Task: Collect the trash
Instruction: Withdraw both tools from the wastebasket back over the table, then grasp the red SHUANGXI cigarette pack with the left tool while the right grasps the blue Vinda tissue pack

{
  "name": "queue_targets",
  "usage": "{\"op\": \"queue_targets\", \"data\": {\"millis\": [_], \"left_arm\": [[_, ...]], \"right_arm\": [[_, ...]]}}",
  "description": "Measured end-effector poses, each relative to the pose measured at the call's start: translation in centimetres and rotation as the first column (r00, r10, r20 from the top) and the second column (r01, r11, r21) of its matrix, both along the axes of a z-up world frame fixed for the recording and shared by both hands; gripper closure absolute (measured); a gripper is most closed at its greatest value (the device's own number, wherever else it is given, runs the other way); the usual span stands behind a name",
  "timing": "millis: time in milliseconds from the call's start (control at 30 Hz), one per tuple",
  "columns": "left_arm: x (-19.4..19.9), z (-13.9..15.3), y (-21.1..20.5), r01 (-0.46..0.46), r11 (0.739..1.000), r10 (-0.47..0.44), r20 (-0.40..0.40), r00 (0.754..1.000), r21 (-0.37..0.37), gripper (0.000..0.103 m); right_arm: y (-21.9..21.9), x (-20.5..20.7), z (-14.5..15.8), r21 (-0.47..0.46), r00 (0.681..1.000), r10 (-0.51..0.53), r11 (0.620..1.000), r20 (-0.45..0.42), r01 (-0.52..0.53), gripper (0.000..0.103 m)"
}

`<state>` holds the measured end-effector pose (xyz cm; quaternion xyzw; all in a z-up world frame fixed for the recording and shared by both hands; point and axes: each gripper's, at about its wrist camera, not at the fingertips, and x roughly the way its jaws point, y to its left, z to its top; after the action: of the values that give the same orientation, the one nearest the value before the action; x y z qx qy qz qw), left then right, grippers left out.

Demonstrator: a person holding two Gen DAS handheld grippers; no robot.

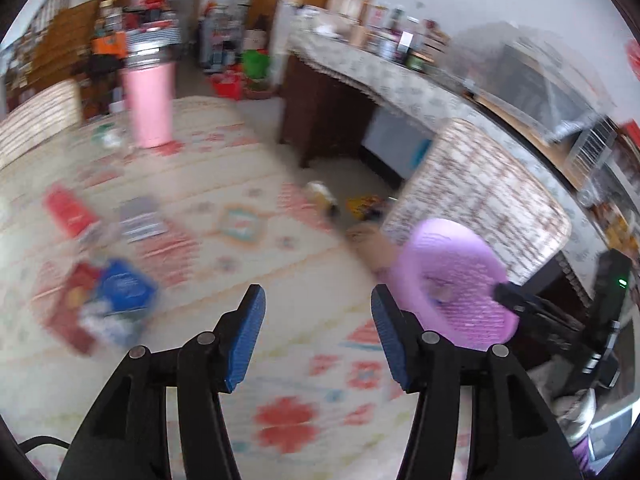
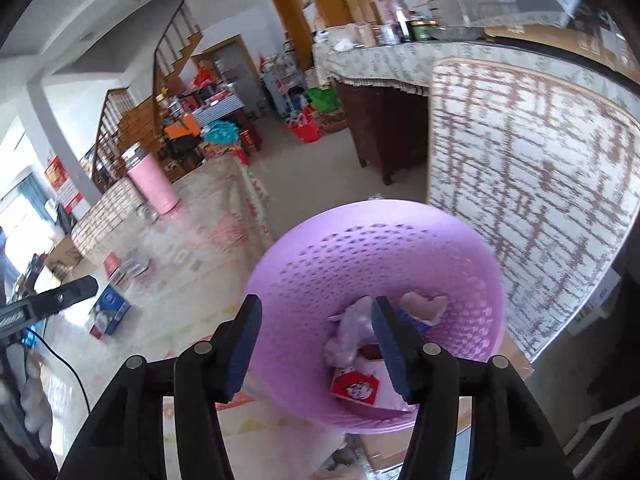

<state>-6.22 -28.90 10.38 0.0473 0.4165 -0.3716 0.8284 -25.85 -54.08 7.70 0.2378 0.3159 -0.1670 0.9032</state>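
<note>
My left gripper [image 1: 318, 296] hangs open over the patterned tablecloth [image 1: 240, 280] with nothing between its fingers. Trash lies on the cloth to its left: a blue box [image 1: 124, 288] on a red wrapper, a grey striped packet [image 1: 140, 220] and a red packet [image 1: 68, 208]. The purple perforated basket [image 1: 452, 280] stands off the table's right edge. My right gripper [image 2: 316, 302] is open above the basket [image 2: 380, 248] and empty. Inside the basket lie a crumpled tissue [image 2: 352, 332], a red-and-white packet [image 2: 356, 390] and a pale wrapper [image 2: 424, 306]. The left view is blurred.
A pink flask [image 1: 148, 108] stands at the table's far side. A chair with a woven back [image 2: 520, 200] rises right behind the basket. A cloth-covered sideboard [image 1: 360, 68] with jars runs along the right wall. More litter lies on the floor [image 1: 360, 204] past the table.
</note>
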Motion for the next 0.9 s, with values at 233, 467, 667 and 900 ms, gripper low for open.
{"op": "queue_targets", "data": {"millis": [233, 467, 667, 900], "left_arm": [[5.8, -2.3, 10.9, -0.229, 0.970, 0.230, 0.000, 0.973, 0.077, 0.049], [9.2, -5.7, 16.2, -0.272, 0.954, 0.276, -0.014, 0.961, 0.124, 0.049], [10.7, -7.5, 15.4, -0.180, 0.974, 0.181, 0.004, 0.984, 0.136, 0.048], [12.4, -9.0, 13.5, -0.142, 0.980, 0.148, -0.039, 0.988, 0.139, 0.038]], "right_arm": [[4.6, 2.6, 0.2, -0.040, 0.996, 0.084, 0.996, -0.026, -0.085, 0.036], [8.3, 5.5, -0.2, -0.042, 0.987, 0.152, 0.987, -0.058, -0.154, 0.036], [11.1, 7.4, -0.2, -0.050, 0.976, 0.203, 0.977, -0.081, -0.207, 0.036], [13.3, 8.8, -0.1, -0.060, 0.965, 0.241, 0.967, -0.099, -0.248, 0.035]]}}
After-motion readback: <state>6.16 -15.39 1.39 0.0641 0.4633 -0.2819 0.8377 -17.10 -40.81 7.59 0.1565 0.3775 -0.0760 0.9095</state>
